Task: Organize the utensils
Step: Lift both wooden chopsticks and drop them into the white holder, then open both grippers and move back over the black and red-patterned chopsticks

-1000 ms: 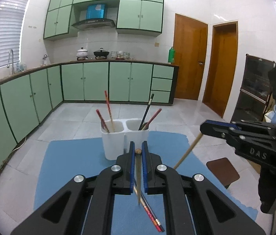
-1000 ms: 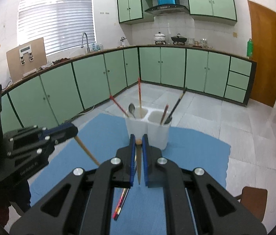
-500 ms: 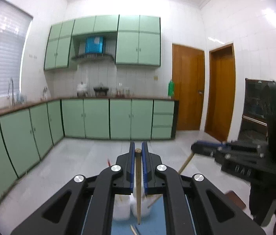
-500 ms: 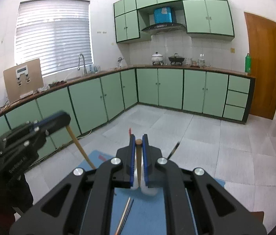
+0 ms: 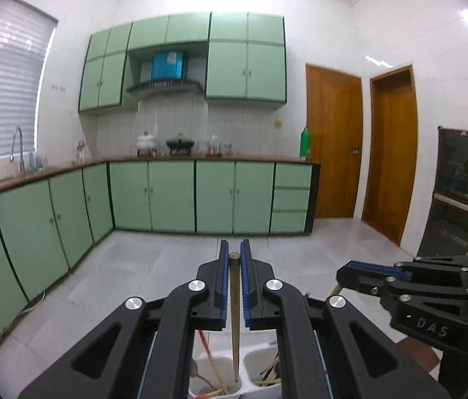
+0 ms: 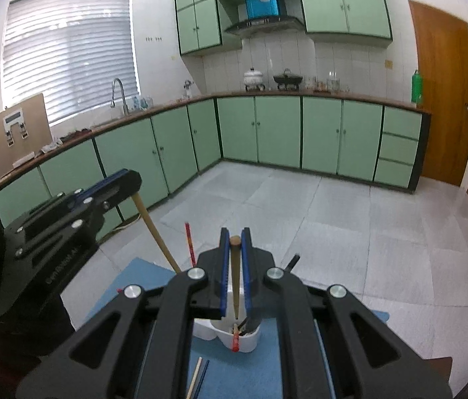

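A home kitchen: pale green base cabinets (image 6: 277, 129) run along two walls under a brown worktop (image 6: 317, 94), with matching wall cabinets (image 5: 247, 63) above. A range hood (image 6: 263, 21) hangs over a pot (image 6: 253, 77) and wok (image 6: 288, 78), and a sink tap (image 6: 119, 94) stands below the blinded window (image 6: 67, 50).

Both wrist views close above white holder (image 5: 215, 377) (image 6: 224, 332), facing green cabinets (image 5: 170, 196) (image 6: 277, 129); each sees other tool (image 5: 371, 271) (image 6: 116, 183)

My left gripper (image 5: 233, 256) and right gripper (image 6: 234, 237): matte black linkage arms, silver round screw heads, blue-edged finger pads (image 5: 223, 286); white "DAS" lettering at 4 o'clock, left-wrist view.
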`<state>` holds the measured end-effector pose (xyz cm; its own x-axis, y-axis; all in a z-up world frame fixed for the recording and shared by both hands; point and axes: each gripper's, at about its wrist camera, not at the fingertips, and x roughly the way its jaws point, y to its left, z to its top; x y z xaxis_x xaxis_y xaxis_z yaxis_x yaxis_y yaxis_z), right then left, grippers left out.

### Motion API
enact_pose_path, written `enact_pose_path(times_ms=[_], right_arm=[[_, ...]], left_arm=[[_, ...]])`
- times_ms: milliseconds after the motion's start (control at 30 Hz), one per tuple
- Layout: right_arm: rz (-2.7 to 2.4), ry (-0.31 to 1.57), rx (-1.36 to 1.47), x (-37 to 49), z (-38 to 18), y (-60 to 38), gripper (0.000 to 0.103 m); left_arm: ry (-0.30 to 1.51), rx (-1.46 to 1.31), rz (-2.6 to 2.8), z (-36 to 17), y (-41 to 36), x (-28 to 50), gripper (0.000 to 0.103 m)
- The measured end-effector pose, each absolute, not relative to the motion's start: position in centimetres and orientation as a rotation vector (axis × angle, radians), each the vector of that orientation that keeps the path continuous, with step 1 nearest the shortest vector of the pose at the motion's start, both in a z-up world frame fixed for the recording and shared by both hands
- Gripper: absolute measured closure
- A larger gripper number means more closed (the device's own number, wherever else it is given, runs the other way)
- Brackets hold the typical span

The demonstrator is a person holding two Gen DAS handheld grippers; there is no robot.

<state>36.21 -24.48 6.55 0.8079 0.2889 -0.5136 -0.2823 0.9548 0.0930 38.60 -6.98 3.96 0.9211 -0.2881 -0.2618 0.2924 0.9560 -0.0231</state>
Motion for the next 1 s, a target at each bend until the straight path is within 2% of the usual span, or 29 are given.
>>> enact_pose_path(times_ms=[167,267,333,467,600,700,833,1000], right_arm=[[0.321,0.604,0.014,37.0,3.8,-23.6,0.093],[0.305,0.619,0.03,37.0,3.0,-23.8,0.092],[0.281,0.609,0.038,36.4,3.0,-24.1,0.078],[0.206,0.57,0.032,33.8,3.0,-25.4,0.063],[0.154,0.523,0.04,29.7,2.5,-26.8,0.043],[0.141,0.497,0.044,26.7,1.6,-27.6,0.029],[0.134,0.483,0.044,21.9,-1.0,-27.9,0.017],[0.123,0.504,0.058,17.6,-4.6,-27.4,0.012]], left_arm=[[0.353,0.038,-0.294,1.1,-7.2,40.3,0.095],[0.385,0.044,-0.293,0.1,-7.0,40.5,0.088],[0.381,0.042,-0.286,0.2,-6.7,40.0,0.078],[0.353,0.035,-0.268,0.9,-5.5,37.5,0.065],[0.329,0.04,-0.262,0.8,-4.5,33.5,0.05],[0.341,0.05,-0.251,-0.5,-3.9,30.0,0.042],[0.389,0.029,-0.245,-3.7,-2.9,25.9,0.036],[0.47,-0.023,-0.224,-8.4,-1.4,22.4,0.027]])
